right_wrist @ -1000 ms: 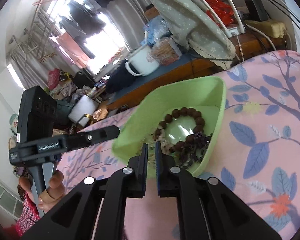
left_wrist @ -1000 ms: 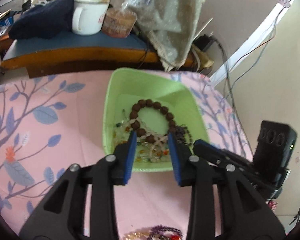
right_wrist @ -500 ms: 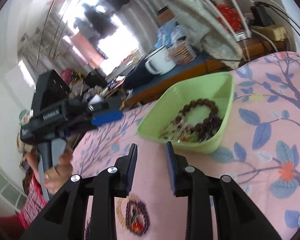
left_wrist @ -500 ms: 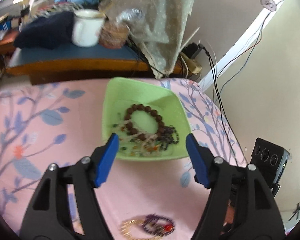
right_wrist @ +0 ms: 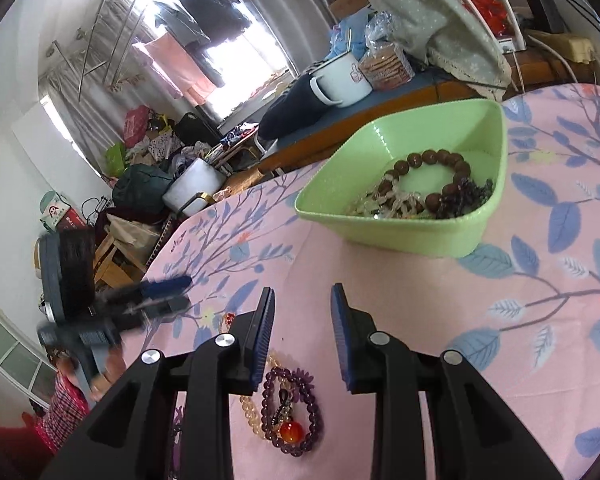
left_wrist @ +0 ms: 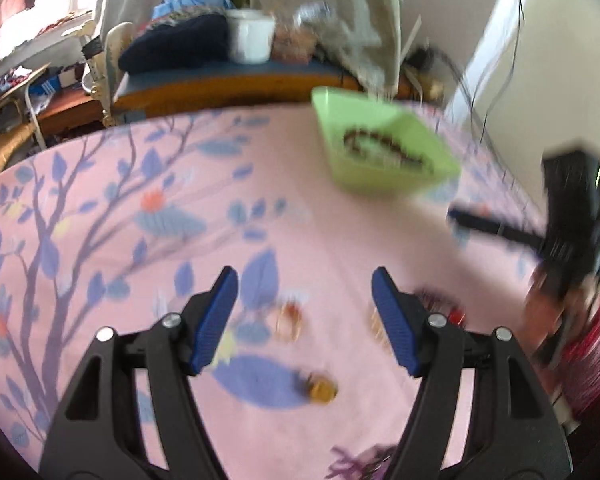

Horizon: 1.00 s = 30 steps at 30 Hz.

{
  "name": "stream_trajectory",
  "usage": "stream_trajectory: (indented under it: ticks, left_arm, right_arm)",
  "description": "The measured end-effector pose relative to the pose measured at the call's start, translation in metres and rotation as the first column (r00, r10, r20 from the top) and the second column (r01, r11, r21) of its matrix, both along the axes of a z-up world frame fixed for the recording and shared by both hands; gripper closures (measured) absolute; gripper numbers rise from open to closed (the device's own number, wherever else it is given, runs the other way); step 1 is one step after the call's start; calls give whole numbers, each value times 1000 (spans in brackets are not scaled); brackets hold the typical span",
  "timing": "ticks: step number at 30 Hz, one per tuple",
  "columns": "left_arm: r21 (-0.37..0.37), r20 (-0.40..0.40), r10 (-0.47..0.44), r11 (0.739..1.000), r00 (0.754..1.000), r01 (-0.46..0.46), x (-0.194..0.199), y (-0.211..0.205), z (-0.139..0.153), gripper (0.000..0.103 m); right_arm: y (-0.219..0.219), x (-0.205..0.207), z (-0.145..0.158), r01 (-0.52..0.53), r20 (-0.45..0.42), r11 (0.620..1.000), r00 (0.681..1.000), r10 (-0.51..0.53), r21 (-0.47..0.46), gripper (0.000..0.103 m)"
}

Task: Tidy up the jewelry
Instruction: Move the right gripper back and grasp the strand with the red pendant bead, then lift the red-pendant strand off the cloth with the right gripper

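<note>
The left gripper [left_wrist: 305, 276] has just been opening and its blue ribbed pads now stand wide apart, with nothing between them and only cloth beneath. The right gripper [right_wrist: 302, 290] also shows a clear gap between its pads, narrower than the left one's, and it grips nothing and touches nothing.

Just below the right gripper's pads lies a purple bead bracelet [right_wrist: 316, 416], a ring of small round faceted beads, with a glossy orange bead [right_wrist: 291, 431] inside it. A strand of pale yellow translucent beads [right_wrist: 249, 408] lies partly under the gripper's left finger.

Well ahead of both grippers sits the green tray [right_wrist: 420, 236], smooth plastic and square with rounded corners. It holds a brown bead bracelet [right_wrist: 456, 166] of large matt round beads, and a tangle of clear and dark strands hard to separate.

The pink tablecloth [right_wrist: 500, 340] is printed with blue leaves and branches.

The left wrist view is smeared. Between the left gripper's fingers a small gold loop [left_wrist: 288, 320] and an amber lump [left_wrist: 322, 390] lie on the cloth, their exact shapes unclear
</note>
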<state>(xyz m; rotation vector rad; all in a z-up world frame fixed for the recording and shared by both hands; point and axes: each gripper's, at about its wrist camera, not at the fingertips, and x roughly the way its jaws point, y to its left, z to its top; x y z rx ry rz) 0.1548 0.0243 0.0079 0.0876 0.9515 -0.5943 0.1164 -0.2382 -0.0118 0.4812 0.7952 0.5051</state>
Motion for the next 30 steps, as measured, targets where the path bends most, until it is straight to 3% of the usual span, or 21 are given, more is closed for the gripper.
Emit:
stream_trajectory:
  ticks: [3,11,21,30]
  left_arm:
    - [4,-25,9,1000,1000,-9,-8,5,-14,36]
    - [-69,-17,68,995,998,-69,-29,38,-10,36]
    - [-18,0,18,1000,1000,-18,-50,22,-16,36]
    - [73,41,-13,997,999,10,-76,7,-30,36]
  right_arm:
    - [1,-6,1,-14,-4,1000,1000,14,-1,102]
    - [25,-50,4,-101,40,974,993,111,-204,103]
    - [52,-67,-20,-181,-14,918,982,189,-353,103]
    - [61,-70,-23,-191,-3,899,978,206,-395,103]
